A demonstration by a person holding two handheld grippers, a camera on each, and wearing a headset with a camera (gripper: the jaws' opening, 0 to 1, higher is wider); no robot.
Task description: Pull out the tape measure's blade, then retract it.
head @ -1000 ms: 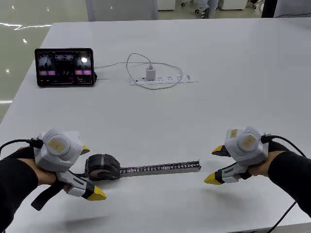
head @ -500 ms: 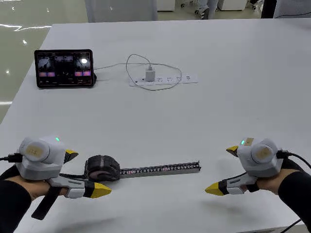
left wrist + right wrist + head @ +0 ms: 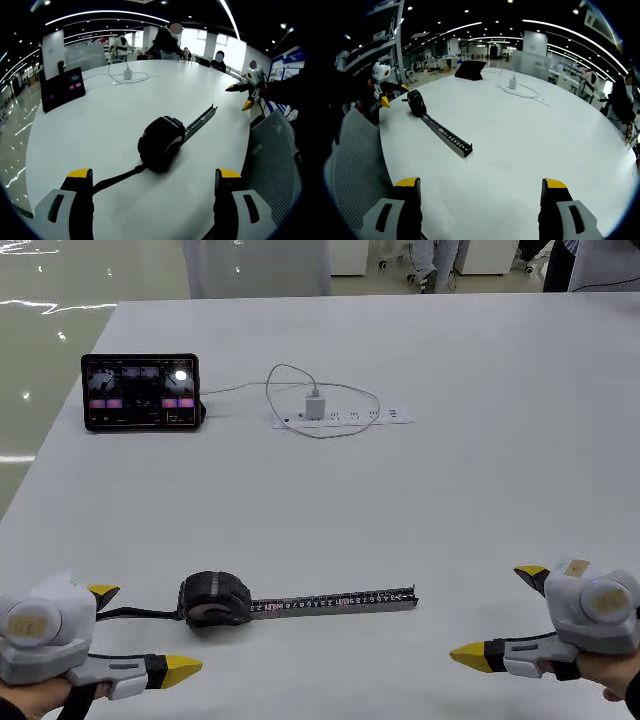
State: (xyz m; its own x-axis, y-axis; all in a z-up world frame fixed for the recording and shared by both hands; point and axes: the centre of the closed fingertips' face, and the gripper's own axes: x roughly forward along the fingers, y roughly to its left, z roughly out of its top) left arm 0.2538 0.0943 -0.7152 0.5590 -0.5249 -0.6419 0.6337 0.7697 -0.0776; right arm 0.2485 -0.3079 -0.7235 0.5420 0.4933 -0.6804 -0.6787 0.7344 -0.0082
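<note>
The tape measure [image 3: 213,598], a round black case, is seen lying on its side just ahead of the left gripper [image 3: 147,630], in line with the gap between the two jaws and untouched by them. Its blade [image 3: 335,601], printed with fine graduations, is drawn out flat along the desk [image 3: 420,490] towards the right gripper [image 3: 497,611], the end hook lying well short of it. A dark strap [image 3: 135,614] is trailed from the case back towards the left gripper. Both grippers are held wide open, with nothing between their yellow-tipped jaws. The desk is white and glossy. Far ahead of the grippers a lit tablet [image 3: 141,391] is propped, beside a white power strip [image 3: 340,417] with a plugged charger [image 3: 315,406]. Beyond the desk, a shiny floor [image 3: 50,300] and people standing can be made out.
</note>
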